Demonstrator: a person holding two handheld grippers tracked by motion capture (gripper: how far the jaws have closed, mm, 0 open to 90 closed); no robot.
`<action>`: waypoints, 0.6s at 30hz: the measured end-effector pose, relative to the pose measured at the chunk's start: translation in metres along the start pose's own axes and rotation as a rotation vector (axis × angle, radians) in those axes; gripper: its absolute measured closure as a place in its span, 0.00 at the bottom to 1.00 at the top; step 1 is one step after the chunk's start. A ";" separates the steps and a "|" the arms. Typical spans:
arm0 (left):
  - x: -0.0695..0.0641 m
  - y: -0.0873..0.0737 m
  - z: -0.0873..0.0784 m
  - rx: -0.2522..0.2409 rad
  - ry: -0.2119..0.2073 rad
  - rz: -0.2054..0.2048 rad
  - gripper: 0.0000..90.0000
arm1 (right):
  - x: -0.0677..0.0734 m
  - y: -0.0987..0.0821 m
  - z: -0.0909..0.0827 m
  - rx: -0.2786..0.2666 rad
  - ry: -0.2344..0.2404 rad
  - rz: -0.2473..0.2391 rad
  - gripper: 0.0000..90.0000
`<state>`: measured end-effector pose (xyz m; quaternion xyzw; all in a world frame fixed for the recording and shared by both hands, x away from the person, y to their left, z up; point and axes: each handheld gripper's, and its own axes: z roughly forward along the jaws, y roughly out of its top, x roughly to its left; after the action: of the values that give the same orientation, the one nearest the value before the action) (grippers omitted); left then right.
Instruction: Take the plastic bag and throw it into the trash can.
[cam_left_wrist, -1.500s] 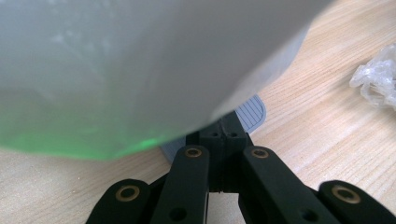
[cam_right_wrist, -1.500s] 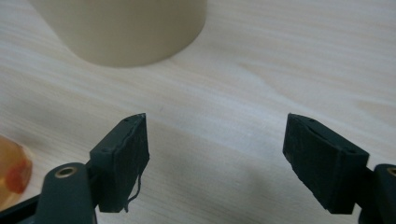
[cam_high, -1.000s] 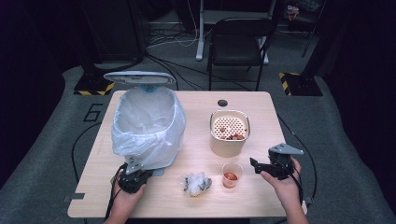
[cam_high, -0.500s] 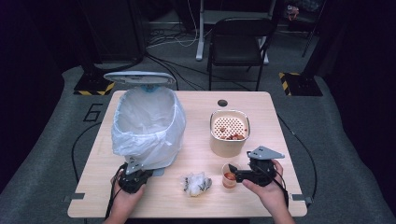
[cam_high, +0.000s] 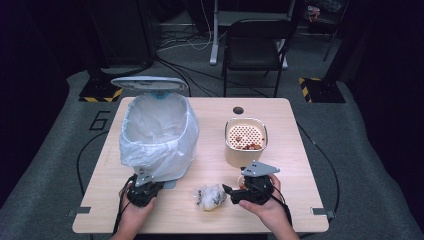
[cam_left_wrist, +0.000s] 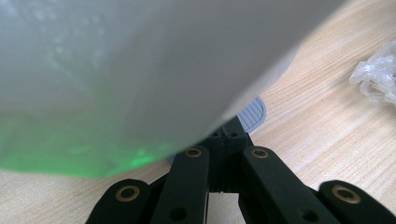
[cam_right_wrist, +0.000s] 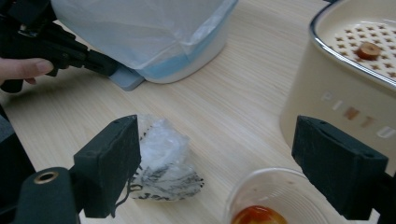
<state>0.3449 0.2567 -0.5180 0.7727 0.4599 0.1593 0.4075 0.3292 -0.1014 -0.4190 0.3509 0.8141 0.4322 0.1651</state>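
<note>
High view: right gripper (cam_high: 231, 192), fingers spread, lines up on the crumpled wrapper (cam_high: 210, 196) at its nine o'clock — approach step. Left gripper (cam_high: 145, 188), fingers pressed together, rests at the bin pedal (cam_right_wrist: 125, 77). Next — straddle the wrapper, then pinch.

A crumpled clear plastic wrapper (cam_high: 210, 196) with dark print lies flat on the table's near edge, just left of a small clear cup (cam_right_wrist: 271, 198) holding reddish scraps

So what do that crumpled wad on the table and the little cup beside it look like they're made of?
The crumpled whitish wad looks like thin clear plastic film: glossy, creased, translucent, with dark print or dirt showing on it. The small clear cup seems to be thin transparent plastic, smooth and shiny at the rim, with something orange-red visible through it at the bottom.
</note>
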 end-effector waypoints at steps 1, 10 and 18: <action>0.001 0.000 0.000 -0.001 0.000 0.002 1.00 | 0.004 0.000 0.004 0.006 0.012 -0.009 0.16; 0.001 0.000 0.000 0.004 0.000 0.002 1.00 | 0.021 0.001 0.016 0.012 0.050 -0.038 0.16; 0.000 0.000 0.000 -0.003 0.003 0.000 1.00 | 0.038 -0.003 0.028 0.010 0.074 -0.040 0.16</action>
<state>0.3449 0.2568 -0.5183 0.7718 0.4603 0.1611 0.4081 0.3172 -0.0587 -0.4358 0.3191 0.8286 0.4376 0.1416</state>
